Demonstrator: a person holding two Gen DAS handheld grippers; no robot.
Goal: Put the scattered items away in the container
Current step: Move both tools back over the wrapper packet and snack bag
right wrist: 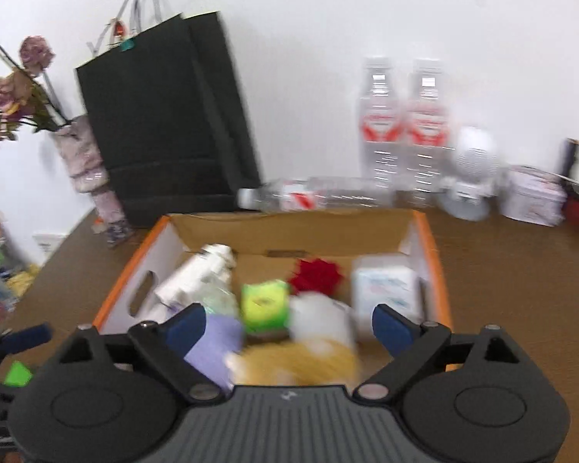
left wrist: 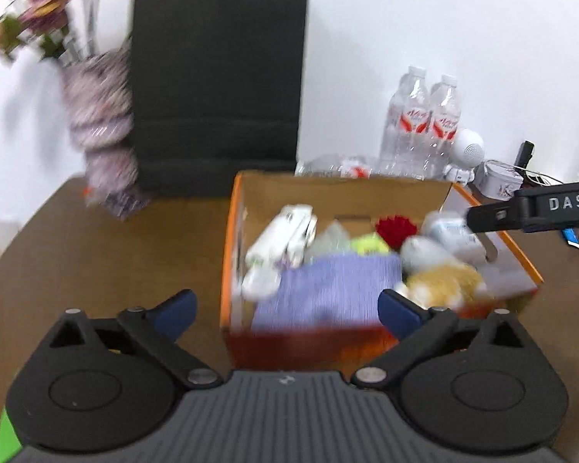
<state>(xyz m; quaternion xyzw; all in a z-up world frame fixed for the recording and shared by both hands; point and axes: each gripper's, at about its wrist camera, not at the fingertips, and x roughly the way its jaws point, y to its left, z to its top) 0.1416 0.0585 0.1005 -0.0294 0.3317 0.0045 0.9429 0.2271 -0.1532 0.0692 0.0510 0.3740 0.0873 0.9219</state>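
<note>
1. The orange box (right wrist: 432, 254) sits mid-table near the back edge and already holds a purple cloth (left wrist: 328, 289), plush toy (left wrist: 440, 281), white bottle (right wrist: 197, 274) and more.
2. The left gripper (left wrist: 285, 306) and right gripper (right wrist: 287, 324) are both spread wide and carry nothing.
3. No loose items show nearby, so the tidying looks nearly finished.

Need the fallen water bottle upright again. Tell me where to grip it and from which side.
Grip the lying bottle around its clear mid-body, near the red label, coming from above. It lies on its side behind the cardboard box, cap toward the black bag, so the round body runs crosswise; set the fingers across that axis. The box wall likely blocks a frontal approach.
</note>
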